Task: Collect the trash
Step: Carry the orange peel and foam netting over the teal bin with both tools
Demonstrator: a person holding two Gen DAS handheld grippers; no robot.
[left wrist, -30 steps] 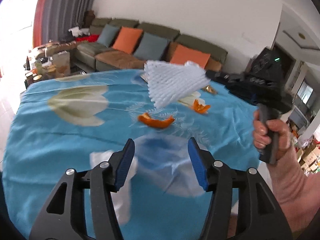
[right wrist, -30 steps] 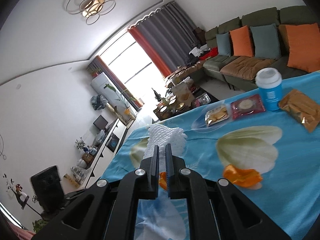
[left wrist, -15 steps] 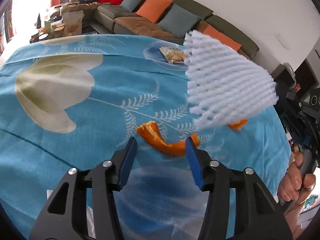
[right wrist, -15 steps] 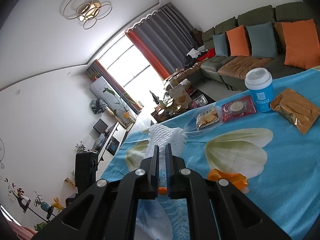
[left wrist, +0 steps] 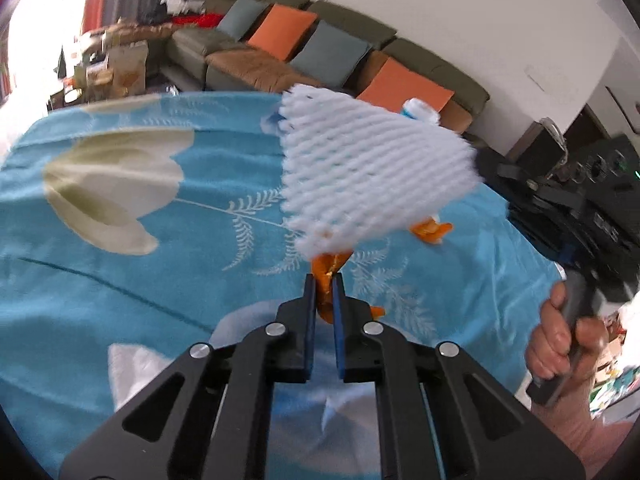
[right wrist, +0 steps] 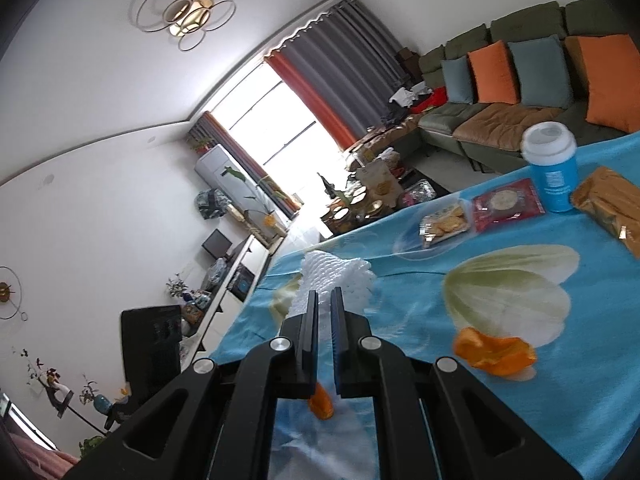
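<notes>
This is a living room in a home, with a long green sofa (right wrist: 500, 120) and its orange pillows (right wrist: 492, 72), grey curtains (right wrist: 340, 56), a big window (right wrist: 272, 128) and a round ceiling lamp (right wrist: 184, 16).

Left two-finger gripper (left wrist: 324, 294): matte black plastic linkage with triangular cut-outs, four round silver screws across the arms, blue pads lining the inner finger faces

Right two-finger gripper (right wrist: 325, 310): same black frame, same four silver screws, blue pad on one finger

Bare hand (left wrist: 558, 340) at right edge of left wrist view, no sleeve visible, around black handle (left wrist: 560, 354)
</notes>
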